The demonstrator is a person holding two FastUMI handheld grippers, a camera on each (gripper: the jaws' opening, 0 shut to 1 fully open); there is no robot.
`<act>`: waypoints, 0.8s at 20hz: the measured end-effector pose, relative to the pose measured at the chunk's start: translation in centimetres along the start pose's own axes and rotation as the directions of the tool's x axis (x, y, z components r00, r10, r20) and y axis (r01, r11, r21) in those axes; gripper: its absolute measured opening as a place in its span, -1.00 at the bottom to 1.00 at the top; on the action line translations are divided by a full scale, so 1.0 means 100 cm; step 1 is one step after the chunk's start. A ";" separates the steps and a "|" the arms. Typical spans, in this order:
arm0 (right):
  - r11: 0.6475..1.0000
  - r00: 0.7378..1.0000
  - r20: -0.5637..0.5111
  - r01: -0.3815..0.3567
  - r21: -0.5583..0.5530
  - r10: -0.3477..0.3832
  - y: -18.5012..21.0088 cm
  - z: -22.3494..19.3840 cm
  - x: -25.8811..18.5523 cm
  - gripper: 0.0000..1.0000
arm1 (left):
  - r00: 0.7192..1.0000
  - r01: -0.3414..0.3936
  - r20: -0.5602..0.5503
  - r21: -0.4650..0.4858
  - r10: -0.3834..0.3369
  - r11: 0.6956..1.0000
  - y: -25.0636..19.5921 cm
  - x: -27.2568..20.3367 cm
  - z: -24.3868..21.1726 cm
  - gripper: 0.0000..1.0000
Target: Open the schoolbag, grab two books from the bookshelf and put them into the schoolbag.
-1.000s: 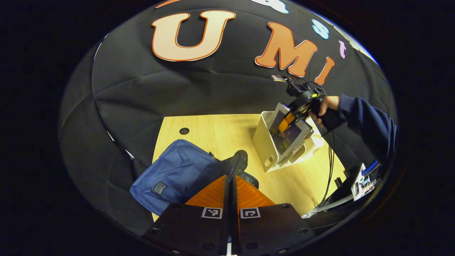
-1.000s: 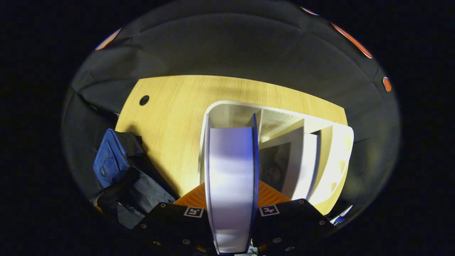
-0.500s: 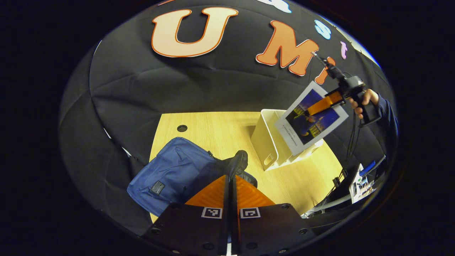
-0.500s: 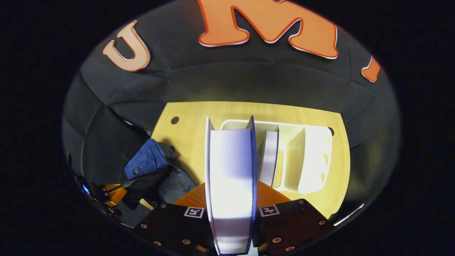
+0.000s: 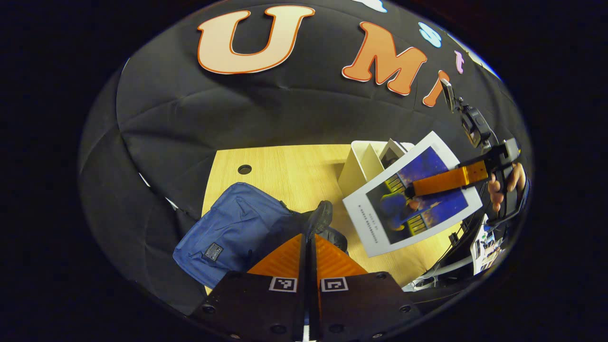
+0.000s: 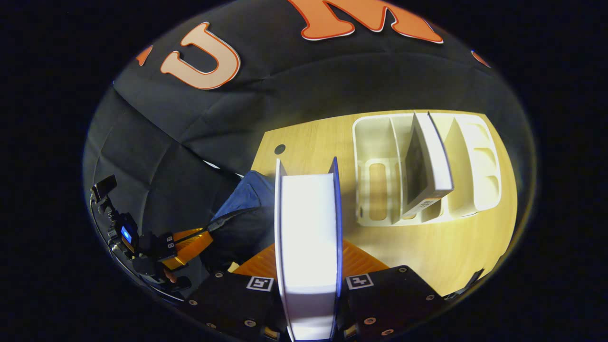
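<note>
The blue schoolbag (image 5: 232, 228) lies on the wooden table (image 5: 285, 166), its dark flap (image 5: 319, 217) pulled up. My left gripper (image 5: 308, 236) is shut on that flap. In the left gripper view my right gripper (image 5: 409, 191) holds a book (image 5: 403, 204) with a white-bordered blue cover in the air, in front of the white bookshelf (image 5: 361, 159). In the right gripper view that book (image 6: 308, 228) stands edge-on in my right gripper (image 6: 308, 249), both fingers pressing on it. One more book (image 6: 430, 161) leans in the bookshelf (image 6: 375, 142). The schoolbag (image 6: 247, 194) lies lower left, held by the left gripper (image 6: 206, 235).
A round cable hole (image 5: 244, 169) sits near the table's far left corner. Cables and equipment (image 5: 482, 242) hang past the table's right edge. A hand (image 5: 503, 187) holds the right gripper. Bare tabletop (image 6: 451, 251) lies in front of the bookshelf.
My right gripper has lifted the book out of the bookshelf and swung it toward the schoolbag side. The left gripper has stayed shut on the flap.
</note>
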State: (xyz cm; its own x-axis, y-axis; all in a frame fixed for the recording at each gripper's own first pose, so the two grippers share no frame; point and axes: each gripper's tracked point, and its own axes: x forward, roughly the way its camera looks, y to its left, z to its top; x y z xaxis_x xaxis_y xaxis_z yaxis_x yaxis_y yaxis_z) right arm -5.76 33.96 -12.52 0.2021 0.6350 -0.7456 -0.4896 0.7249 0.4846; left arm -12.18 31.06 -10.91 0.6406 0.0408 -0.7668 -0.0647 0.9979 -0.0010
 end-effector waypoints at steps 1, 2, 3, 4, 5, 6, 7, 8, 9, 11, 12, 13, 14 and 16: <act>0.999 1.000 -0.002 -0.025 0.034 0.025 0.005 -0.008 0.007 -0.19 | 1.000 -0.008 -0.006 0.003 0.008 1.000 0.001 0.000 0.001 -0.92; 0.996 0.999 -0.008 -0.050 0.073 0.051 0.011 -0.021 0.012 -0.19 | 1.000 -0.013 -0.006 0.004 0.013 1.000 0.003 -0.001 0.002 -0.92; 0.990 0.997 -0.010 -0.080 0.115 0.082 0.016 -0.031 0.019 -0.19 | 1.000 -0.018 -0.008 0.006 0.019 1.000 0.004 0.000 0.003 -0.92; 0.979 0.993 -0.014 -0.113 0.167 0.117 0.021 -0.042 0.027 -0.19 | 1.000 -0.026 -0.013 0.010 0.026 1.000 0.006 -0.001 0.001 -0.92; 0.965 0.988 -0.018 -0.146 0.217 0.154 0.027 -0.053 0.034 -0.19 | 0.999 -0.031 -0.017 0.017 0.032 0.999 0.008 -0.002 0.003 -0.92; 0.954 0.985 -0.006 -0.168 0.250 0.175 0.030 -0.060 0.043 -0.19 | 0.999 -0.038 -0.022 0.026 0.039 0.999 0.007 -0.002 0.005 -0.92; 0.947 0.983 0.015 -0.178 0.268 0.181 0.032 -0.068 0.052 -0.19 | 0.999 -0.042 -0.023 0.038 0.043 0.998 0.006 -0.002 0.007 -0.92; 0.937 0.982 0.030 -0.187 0.294 0.186 0.034 -0.073 0.062 -0.19 | 0.999 -0.045 -0.028 0.051 0.047 0.998 0.005 -0.002 0.008 -0.92; 0.922 0.978 0.041 -0.207 0.326 0.205 0.039 -0.079 0.070 -0.19 | 0.998 -0.047 -0.031 0.061 0.049 0.997 0.004 -0.003 0.009 -0.92; 0.883 0.967 0.077 -0.252 0.395 0.241 0.046 -0.084 0.080 -0.19 | 0.997 -0.058 -0.044 0.090 0.062 0.994 0.003 -0.003 0.012 -0.97; 0.876 0.965 0.084 -0.262 0.405 0.250 0.051 -0.087 0.084 -0.20 | 0.996 -0.073 -0.041 0.107 0.078 0.992 0.005 -0.003 0.016 -0.96; 0.874 0.963 0.089 -0.267 0.407 0.253 0.053 -0.091 0.089 -0.20 | 0.996 -0.075 -0.048 0.116 0.081 0.990 0.004 -0.006 0.016 -0.96; 0.871 0.963 0.102 -0.269 0.412 0.250 0.056 -0.092 0.095 -0.20 | 0.995 -0.074 -0.053 0.128 0.082 0.989 0.001 -0.004 0.015 -0.96; 0.853 0.960 0.133 -0.279 0.440 0.246 0.060 -0.091 0.112 -0.20 | 0.995 -0.073 -0.062 0.151 0.083 0.986 -0.002 -0.004 0.016 -0.96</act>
State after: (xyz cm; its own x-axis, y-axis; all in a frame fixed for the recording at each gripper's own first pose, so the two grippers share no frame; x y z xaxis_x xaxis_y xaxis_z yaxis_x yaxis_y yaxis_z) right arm -14.14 42.97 -22.14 0.1865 0.8233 -0.5361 -0.1006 0.5588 0.8232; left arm -11.16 30.94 -9.56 0.5847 0.1201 -0.8023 0.0055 0.9884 0.1519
